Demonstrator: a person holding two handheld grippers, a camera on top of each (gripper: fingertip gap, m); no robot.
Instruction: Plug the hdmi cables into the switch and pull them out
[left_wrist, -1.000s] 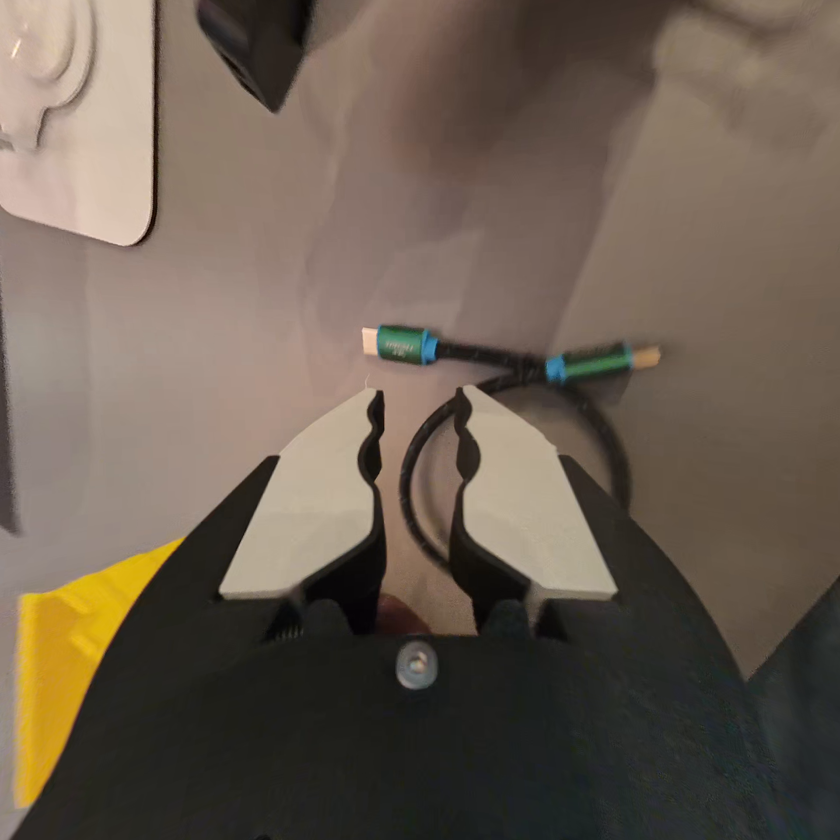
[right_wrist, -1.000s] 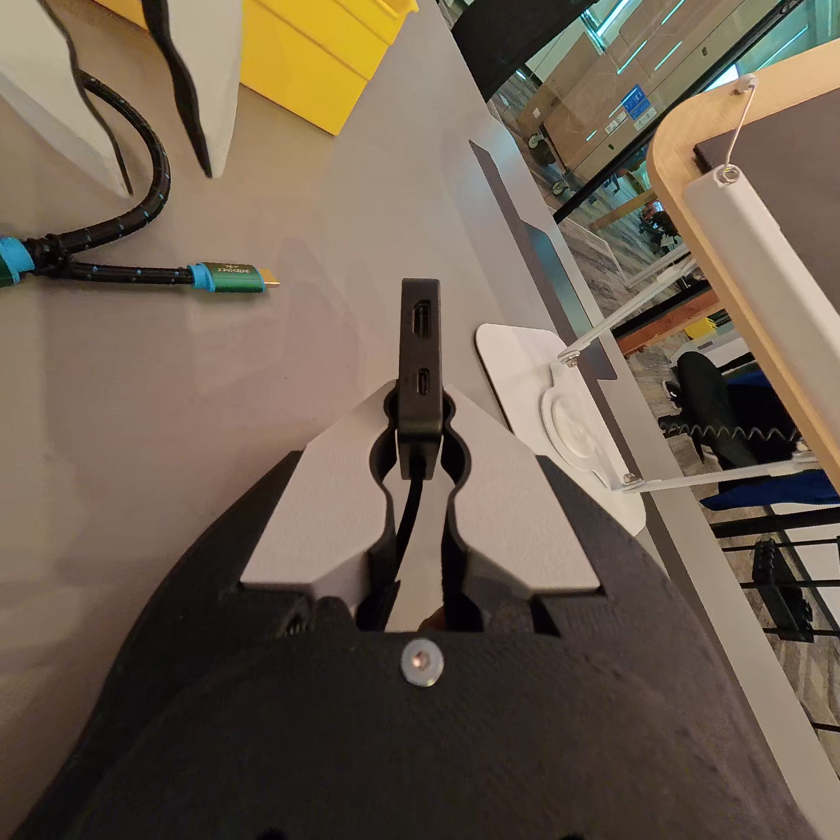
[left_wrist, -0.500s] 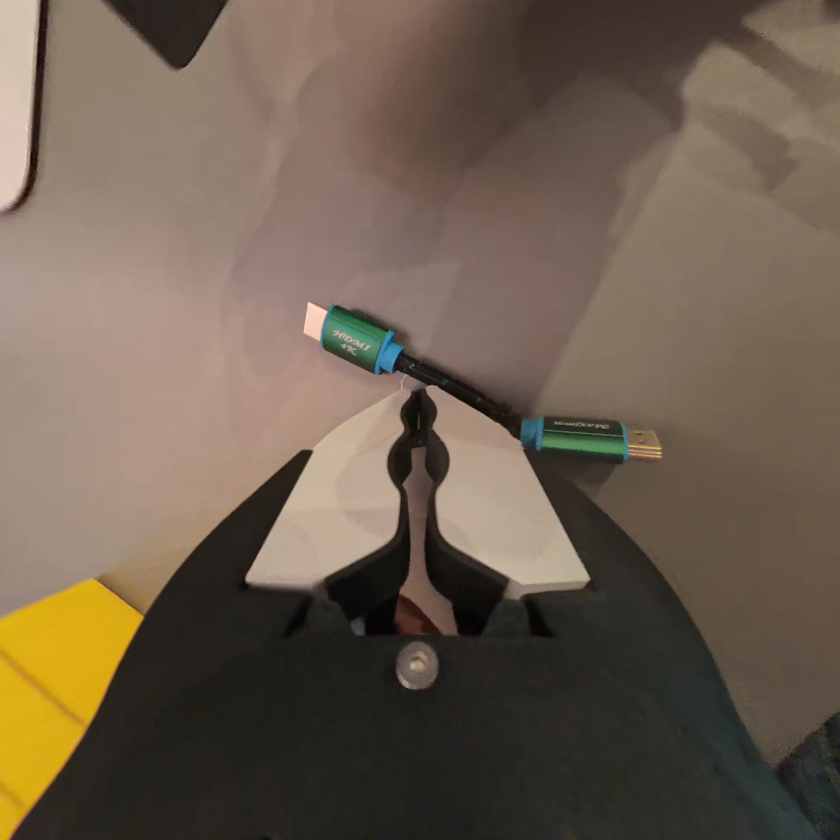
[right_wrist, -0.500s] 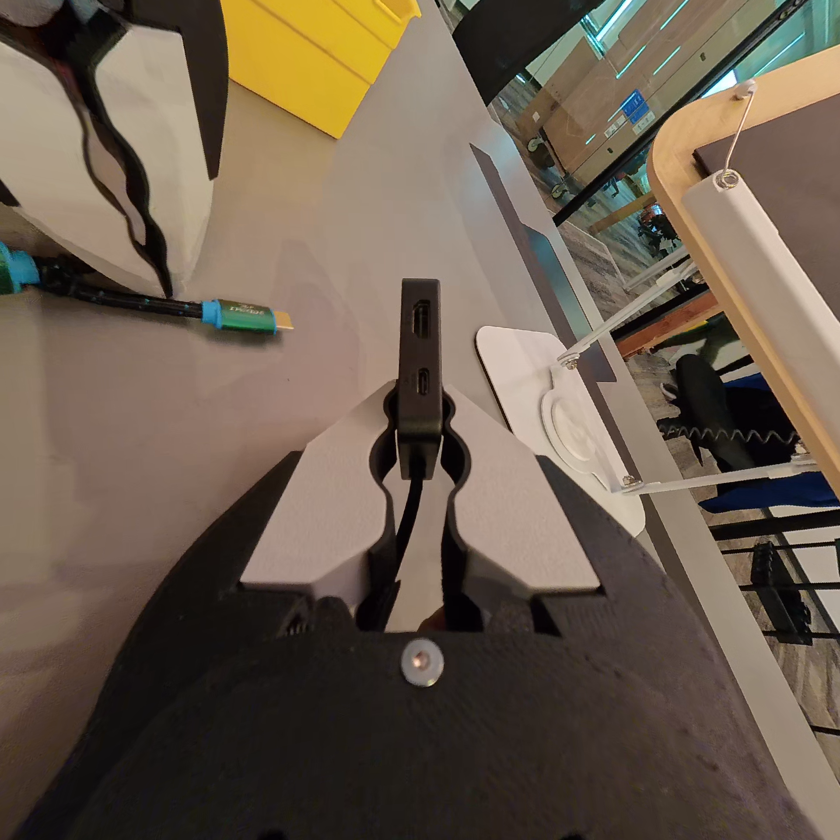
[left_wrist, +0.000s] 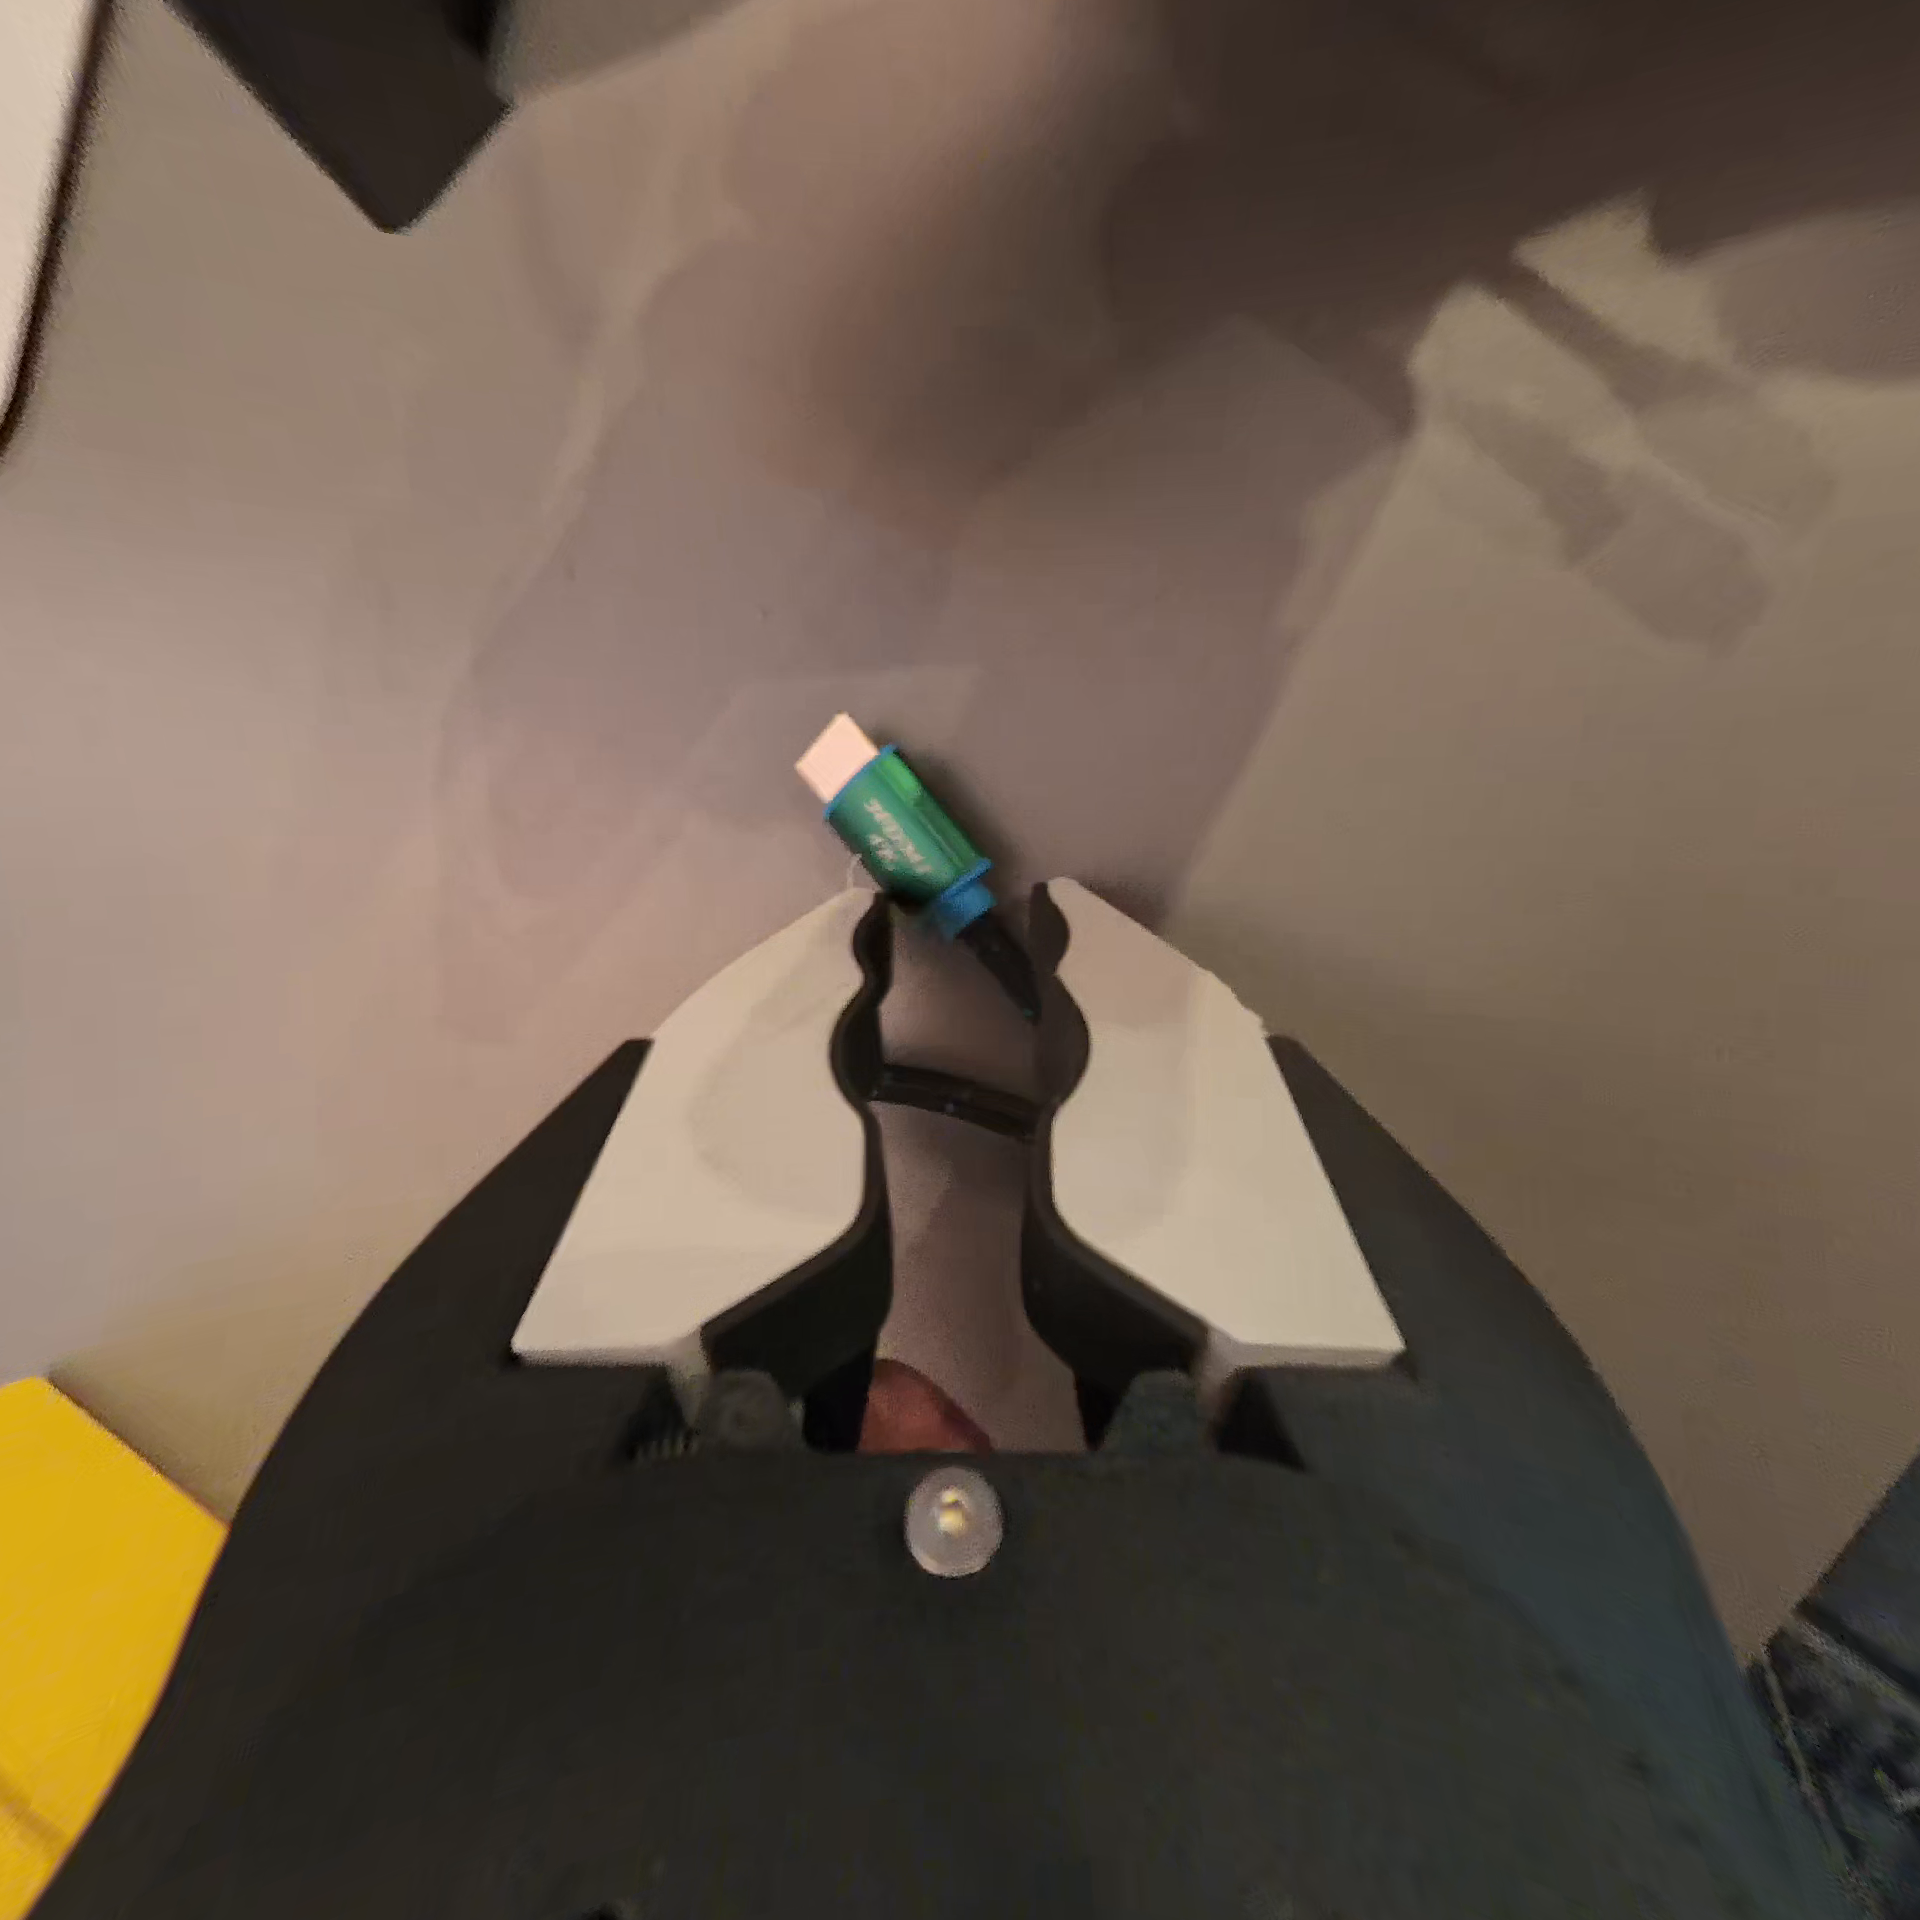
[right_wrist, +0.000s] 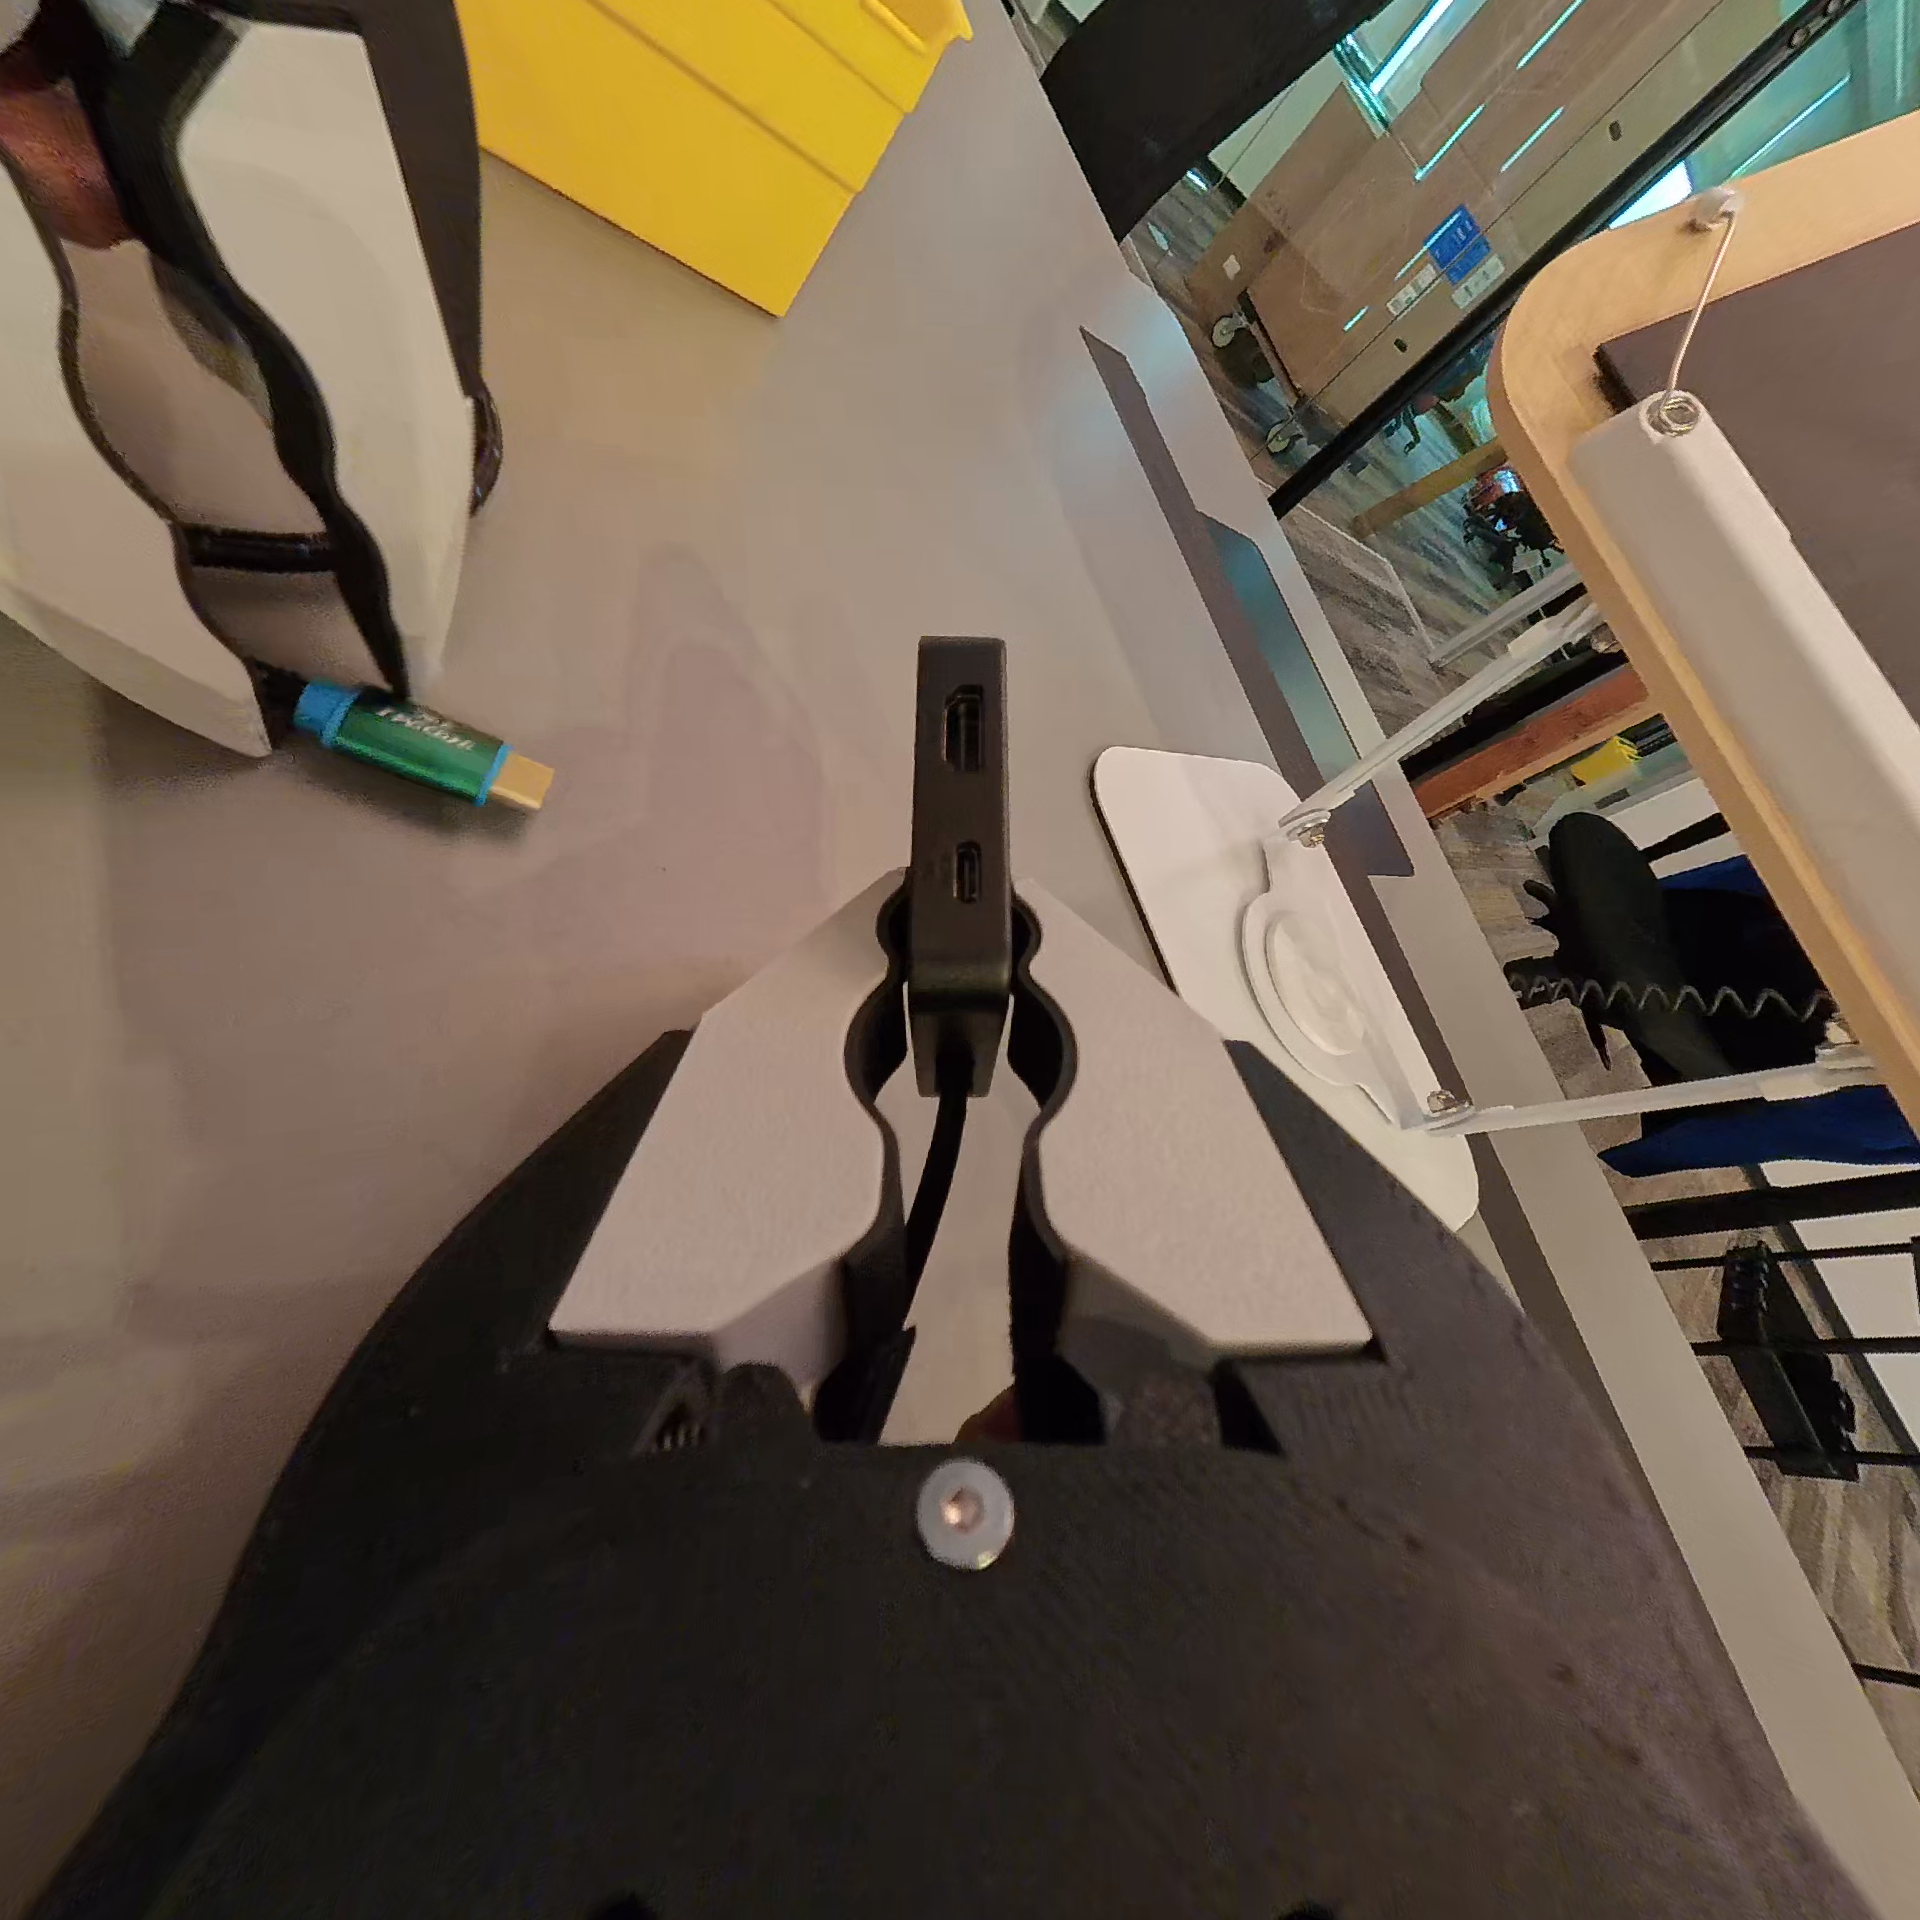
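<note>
Clamping the switch (right_wrist: 958, 831) in right jaws, port facing left; left jaws apart around the cable (left_wrist: 951, 1103), plug (left_wrist: 899, 831) angled forward-left.

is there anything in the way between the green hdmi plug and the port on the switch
Nothing visible. In the right wrist view, bare grey table lies between the green plug near the left gripper and the switch held by the right gripper; its port faces the camera, uncovered.
</note>
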